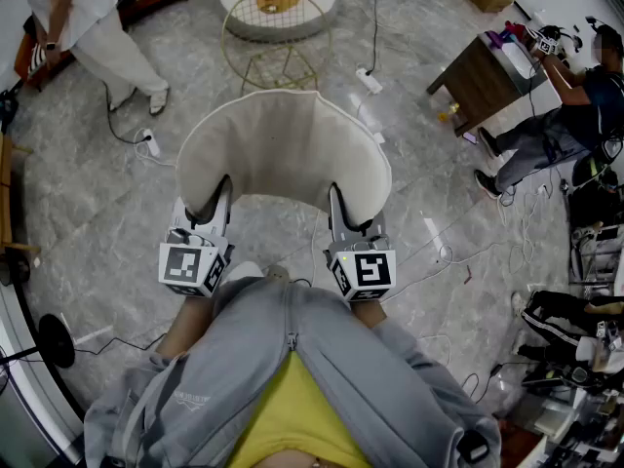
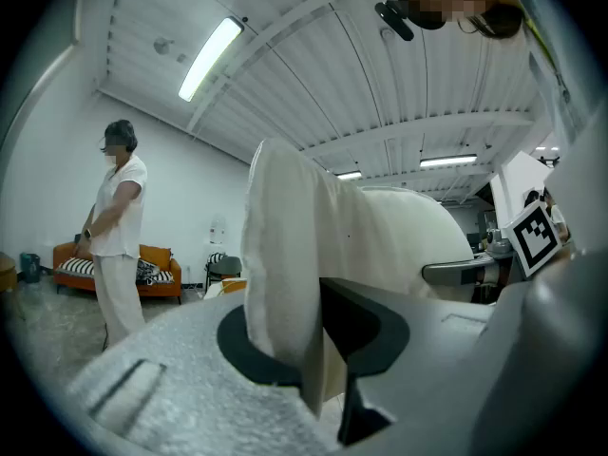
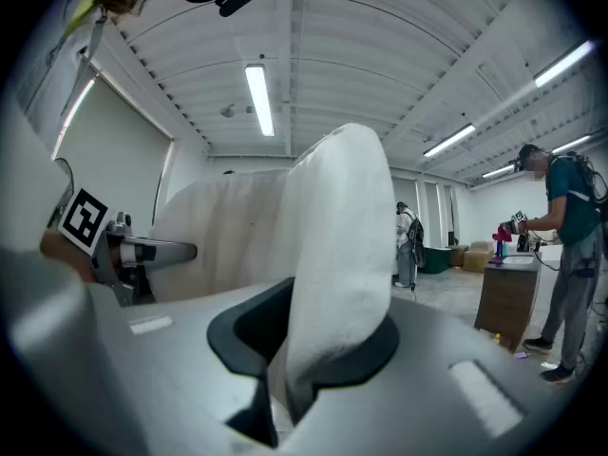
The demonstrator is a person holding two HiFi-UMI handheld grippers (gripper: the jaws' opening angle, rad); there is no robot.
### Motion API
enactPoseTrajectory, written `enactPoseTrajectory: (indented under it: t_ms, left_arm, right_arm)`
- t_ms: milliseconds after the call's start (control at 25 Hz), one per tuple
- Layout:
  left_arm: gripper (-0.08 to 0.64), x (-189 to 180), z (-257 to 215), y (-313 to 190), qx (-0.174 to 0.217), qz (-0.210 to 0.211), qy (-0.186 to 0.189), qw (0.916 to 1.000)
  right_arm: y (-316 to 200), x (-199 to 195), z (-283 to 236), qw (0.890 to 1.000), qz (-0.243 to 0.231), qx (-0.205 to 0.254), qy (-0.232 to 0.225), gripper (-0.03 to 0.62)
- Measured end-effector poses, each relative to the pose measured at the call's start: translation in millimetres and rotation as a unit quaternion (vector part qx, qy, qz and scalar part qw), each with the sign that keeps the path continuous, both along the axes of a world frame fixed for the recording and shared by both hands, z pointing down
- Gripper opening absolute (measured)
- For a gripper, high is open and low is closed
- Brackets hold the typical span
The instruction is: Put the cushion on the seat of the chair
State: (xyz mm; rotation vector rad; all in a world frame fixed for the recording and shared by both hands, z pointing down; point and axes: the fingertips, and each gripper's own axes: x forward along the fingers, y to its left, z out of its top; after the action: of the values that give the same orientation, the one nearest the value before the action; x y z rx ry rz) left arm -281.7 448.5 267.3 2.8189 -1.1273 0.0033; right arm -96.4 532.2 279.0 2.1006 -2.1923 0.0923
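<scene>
Cream cushion (image 1: 283,149) between left tool (image 1: 216,205) and right tool (image 1: 338,209), each clamped onto one near corner.

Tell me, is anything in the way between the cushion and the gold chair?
Nothing visible. The cushion, clamped by the left gripper and right gripper, hangs right in front of the gold wire chair, and no object shows between them.

Studio-like hall — grey marble-look floor (image 1: 88,203), trailing cables (image 1: 374,27), power strip (image 1: 370,80), orange sofa (image 2: 157,259), strip-lit panelled ceiling (image 2: 380,84)
</scene>
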Motion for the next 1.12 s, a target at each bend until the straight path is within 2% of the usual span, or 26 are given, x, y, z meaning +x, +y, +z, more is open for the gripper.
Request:
enactPoseTrajectory:
  t_ms: [280, 560, 1120]
  left_arm:
    - [0.069, 7, 7, -5, 0.0, 0.002, -0.002, 1.0]
    - [0.069, 6, 26, -44, -0.019, 0.002, -0.002, 0.9998]
    - [0.069, 36, 58, -243, -0.046, 0.03, 0.005, 0.9985]
  right_arm:
    - [-7, 10, 10, 1.0, -0.002, 0.001, -0.018, 0.064]
    - [-45, 9, 25, 1.0, -0.001, -0.016, -0.021, 0.069]
    - [-235, 38, 47, 0.999, 0.021, -0.046, -0.014, 0.074]
